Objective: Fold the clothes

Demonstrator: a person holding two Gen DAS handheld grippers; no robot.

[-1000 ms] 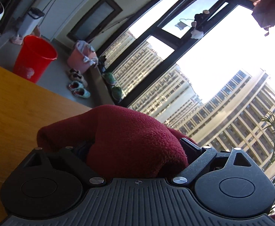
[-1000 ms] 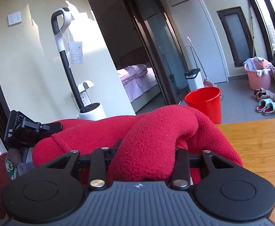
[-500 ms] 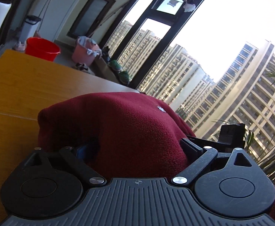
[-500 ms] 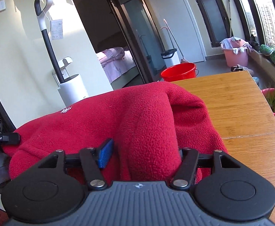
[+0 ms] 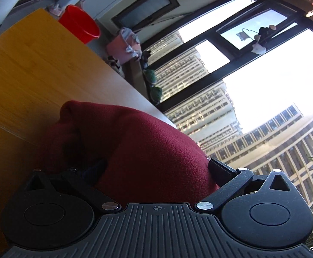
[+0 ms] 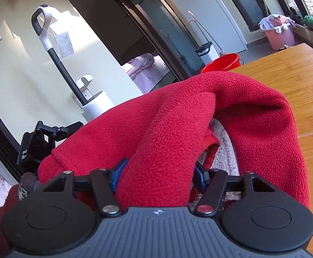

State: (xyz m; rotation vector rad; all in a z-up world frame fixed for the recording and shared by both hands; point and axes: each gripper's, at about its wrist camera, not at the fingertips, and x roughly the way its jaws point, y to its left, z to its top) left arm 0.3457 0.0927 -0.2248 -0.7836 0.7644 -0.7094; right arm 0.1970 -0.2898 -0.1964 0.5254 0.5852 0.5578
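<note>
A red fleece garment [image 5: 148, 150] bulges out of my left gripper [image 5: 156, 172], which is shut on a thick fold of it above the wooden table [image 5: 27, 64]. In the right wrist view the same red fleece garment [image 6: 178, 118] drapes over my right gripper [image 6: 158, 176], shut on another fold between blue pads [image 6: 119, 172]. A pale lining [image 6: 223, 142] shows under the fleece on the right. The left gripper's body [image 6: 40, 142] appears at the garment's far left end. Both sets of fingertips are buried in cloth.
A red bucket [image 5: 80, 25] and a pink laundry basket [image 5: 122, 47] stand on the floor beyond the table's far edge. Large windows [image 5: 253, 86] fill the left wrist view. An upright vacuum [image 6: 55, 60] stands by the wall, and a knitted sleeve [image 6: 10, 204] shows at lower left.
Both grippers have tilted and lifted with the fleece still clamped. The garment now hangs higher over the right gripper, exposing its pale lining; the table edge swings further away.
</note>
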